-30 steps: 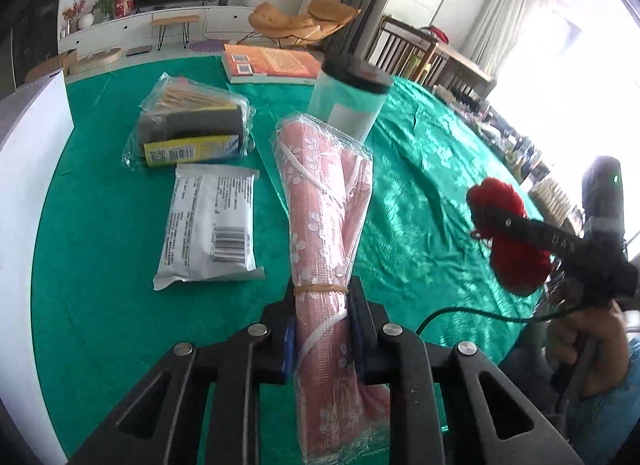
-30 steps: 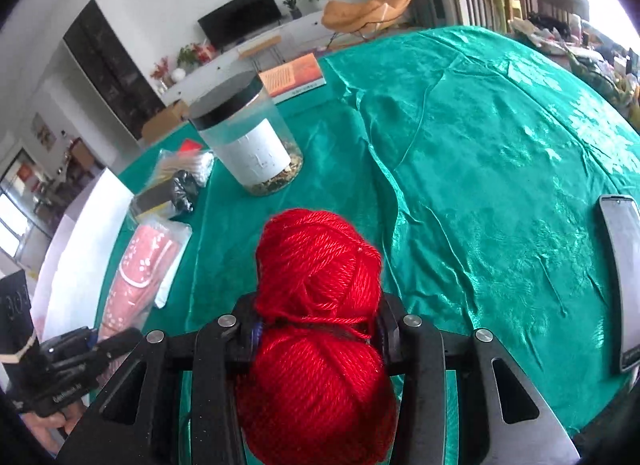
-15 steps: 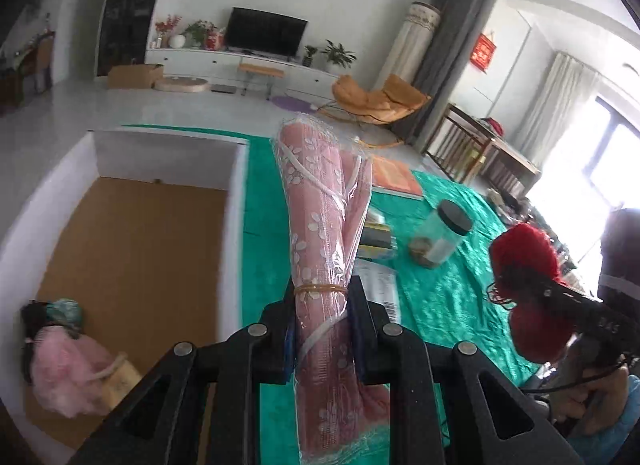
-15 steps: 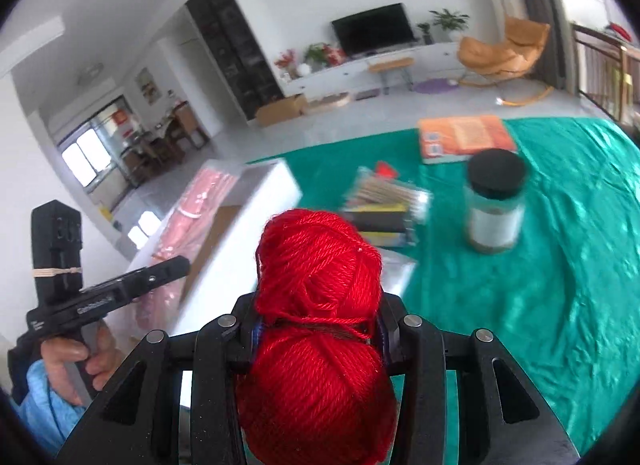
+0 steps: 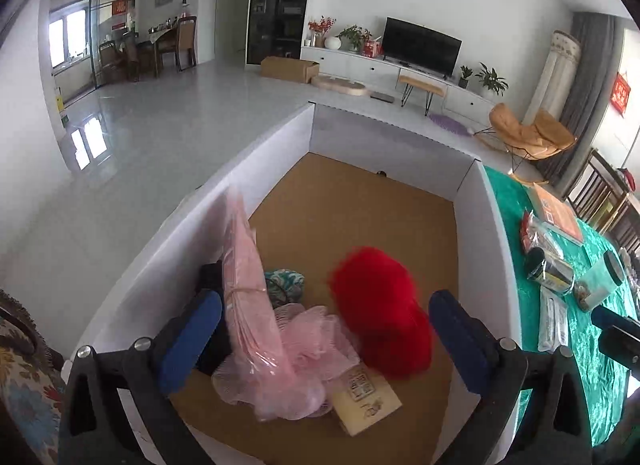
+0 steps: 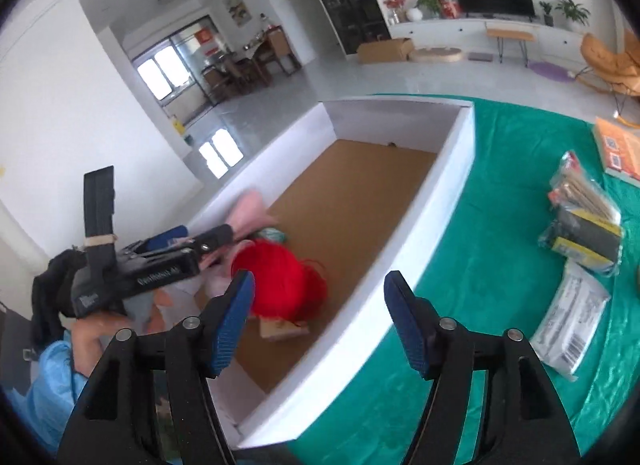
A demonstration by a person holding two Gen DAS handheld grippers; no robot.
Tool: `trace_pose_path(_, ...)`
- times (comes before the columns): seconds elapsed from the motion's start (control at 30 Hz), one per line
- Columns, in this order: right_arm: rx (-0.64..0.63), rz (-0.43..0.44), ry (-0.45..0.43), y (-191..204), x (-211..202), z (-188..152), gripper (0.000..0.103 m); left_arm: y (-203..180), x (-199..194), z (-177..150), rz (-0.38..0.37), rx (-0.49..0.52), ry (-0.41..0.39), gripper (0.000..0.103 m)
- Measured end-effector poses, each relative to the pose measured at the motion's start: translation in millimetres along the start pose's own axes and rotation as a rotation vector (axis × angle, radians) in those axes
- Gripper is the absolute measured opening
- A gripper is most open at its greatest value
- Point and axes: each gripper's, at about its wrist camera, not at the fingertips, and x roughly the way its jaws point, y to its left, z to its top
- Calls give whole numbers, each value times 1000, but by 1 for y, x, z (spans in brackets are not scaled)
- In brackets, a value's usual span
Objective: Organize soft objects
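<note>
The left hand-held gripper (image 5: 324, 329) is pointing forward and downward with its jaws spread wide, the blue pads (image 5: 192, 335) standing well apart and gripping nothing. In the right wrist view this same left hand-held gripper (image 6: 208, 239) is showing at the near left, lying roughly level and aiming toward the right, with the person's left hand (image 6: 94, 335) wrapping its handle from below and a blue sleeve at the wrist. The right hand-held gripper (image 6: 320, 317) is tilting downward too, its jaws gaping wide, its blue pads (image 6: 234, 323) clear of any contact. The right hand itself is staying out of view.
</note>
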Motion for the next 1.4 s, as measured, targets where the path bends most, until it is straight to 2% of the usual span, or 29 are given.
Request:
trace_pose_path(0.07, 16, -72, -46, -29, -17, -16, 71, -23, -5, -1, -40, 14, -21, 103)
trace_pose_path(0.13, 48, -195, -101, -68, -38, -38, 71, -50, -9, -1, -100, 36, -40, 103)
trace_pose_path(0.23, 158, -439, -131, -144, -66, -82, 71, -101, -16, -7, -234, 94, -39, 103)
trace_pose_path(0.37, 313, -666, -118, -218, -87, -131, 71, -177, -24, -31, -414, 224, 28, 103)
trace_pose_path(0.47, 362, -757, -117, -237, -91, -155, 71, -235, -15, -64, -470, 347, 106, 103)
trace_pose_path(0.5, 399, -752, -103, -244, -92, -157, 71, -252, -7, -74, -480, 376, 141, 103)
trace_pose_path(0.57, 395, -742, -129, -239, -95, -153, 71, -275, 18, -93, -478, 409, 209, 103)
trace_pose_path(0.67, 371, -781, -99, -232, -91, -152, 71, -287, 49, -112, -412, 402, 259, 103)
trace_pose_path(0.77, 401, -777, -59, -240, -91, -163, 70, -281, 64, -112, -390, 342, 267, 103)
trace_pose_path(0.87, 403, -778, -63, -241, -93, -167, 73, -280, 74, -97, -349, 294, 203, 103)
trace_pose_path(0.9, 401, -778, -62, -240, -95, -168, 73, -284, 79, -91, -299, 286, 163, 103)
trace_pose_path(0.93, 400, -780, -62, -240, -96, -169, 73, -286, 84, -84, -213, 282, 123, 103)
trace_pose_path(1.03, 425, -775, -86, -241, -101, -170, 73, -294, 106, -71, -47, 278, 51, 103)
trace_pose_path(1.1, 460, -780, -119, -245, -110, -171, 73, -301, 130, -71, 14, 306, 79, 103)
trace_pose_path(1.13, 483, -775, -141, -247, -116, -173, 73, -305, 142, -73, 2, 318, 112, 102)
trace_pose_path(1.17, 504, -771, -162, -248, -121, -175, 73, -308, 149, -77, -50, 324, 142, 98)
trace_pose_path(1.2, 526, -769, -186, -250, -126, -177, 73, -315, 150, -82, -129, 327, 160, 94)
trace_pose_path(1.23, 540, -767, -205, -251, -131, -177, 73, -324, 144, -91, -242, 355, 175, 93)
trace_pose_path(1.27, 553, -766, -228, -251, -135, -177, 73, -339, 135, -103, -368, 441, 211, 94)
trace_pose_path(1.3, 561, -766, -252, -251, -140, -178, 73, -350, 125, -114, -439, 534, 226, 94)
trace_pose_path(1.33, 567, -771, -278, -250, -145, -178, 73, -362, 113, -127, -457, 651, 207, 94)
trace_pose_path(1.4, 574, -779, -313, -249, -153, -179, 73, -366, 103, -139, -407, 721, 158, 95)
